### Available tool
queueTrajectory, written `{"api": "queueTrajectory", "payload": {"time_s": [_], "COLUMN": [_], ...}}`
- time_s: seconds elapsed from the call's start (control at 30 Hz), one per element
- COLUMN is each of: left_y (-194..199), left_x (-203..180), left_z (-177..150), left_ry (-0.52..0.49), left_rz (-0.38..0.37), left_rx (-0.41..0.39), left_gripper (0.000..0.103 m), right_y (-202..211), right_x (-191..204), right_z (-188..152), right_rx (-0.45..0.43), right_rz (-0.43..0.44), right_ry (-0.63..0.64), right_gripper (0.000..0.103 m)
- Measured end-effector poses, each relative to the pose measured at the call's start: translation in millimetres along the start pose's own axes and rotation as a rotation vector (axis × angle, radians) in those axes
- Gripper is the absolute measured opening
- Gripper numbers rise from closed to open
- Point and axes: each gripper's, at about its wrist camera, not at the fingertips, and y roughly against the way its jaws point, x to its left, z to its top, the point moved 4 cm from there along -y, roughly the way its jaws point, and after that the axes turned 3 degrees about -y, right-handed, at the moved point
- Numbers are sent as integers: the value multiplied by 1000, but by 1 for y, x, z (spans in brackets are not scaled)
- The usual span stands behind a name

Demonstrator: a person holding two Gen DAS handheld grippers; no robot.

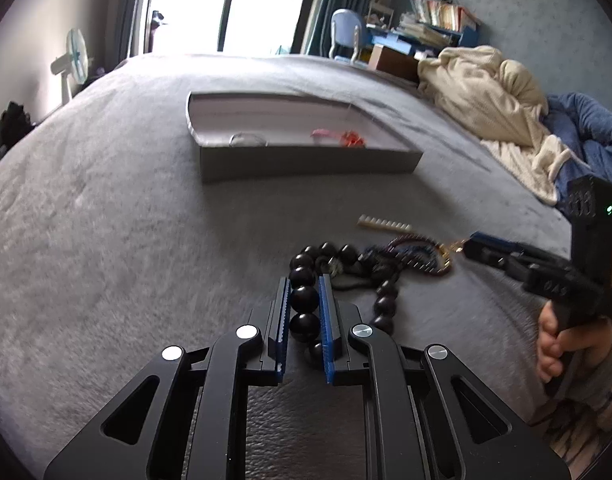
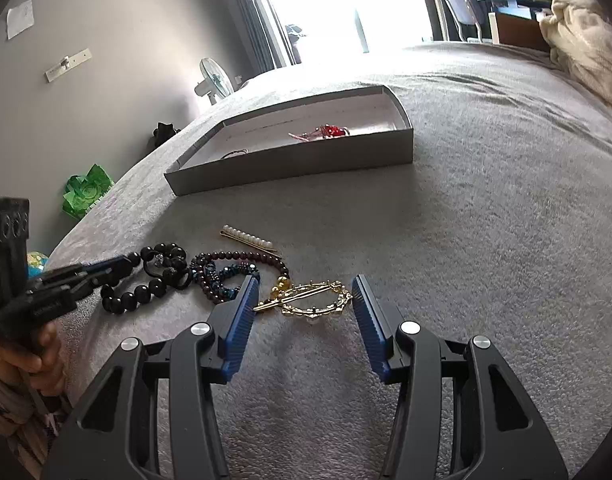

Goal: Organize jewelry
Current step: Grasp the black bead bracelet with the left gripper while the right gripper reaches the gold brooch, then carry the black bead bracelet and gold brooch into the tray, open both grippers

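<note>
The left gripper [image 1: 305, 300] was clamped on the floppy, probably slippery black beads [image 1: 305, 298], while the right gripper [image 2: 305, 300] gaped wide around the thin gold bracelet [image 2: 318, 300].

Clear item in grey box [image 1: 248, 139] indistinct, black bead string [image 1: 305, 298] partly behind left claw [image 1: 305, 285]

one box [image 2: 290, 168], two grippers [image 1: 305, 286] [image 2: 304, 284], one fan [image 2: 214, 80]
</note>
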Motion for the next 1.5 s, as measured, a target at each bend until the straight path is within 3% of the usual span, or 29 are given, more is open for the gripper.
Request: {"api": "queueTrajectory", "payload": {"time_s": [0.37,1.13,1.5], "left_y": [26,16,12], "left_x": [-17,7,2], "left_z": [48,109,161], "left_ry": [-53,-82,-124], "left_rz": [-44,-3,-8], "left_rx": [-104,-170,-235], "left_gripper": [15,15,15], "right_y": [1,-28,-47], "right_x": [1,11,8], "right_z": [15,71,118], "right_rx": [-18,-35,-61], "right_rz": [-5,-16,-33], "right_ry": [9,71,98], "right_gripper": [49,49,49]}}
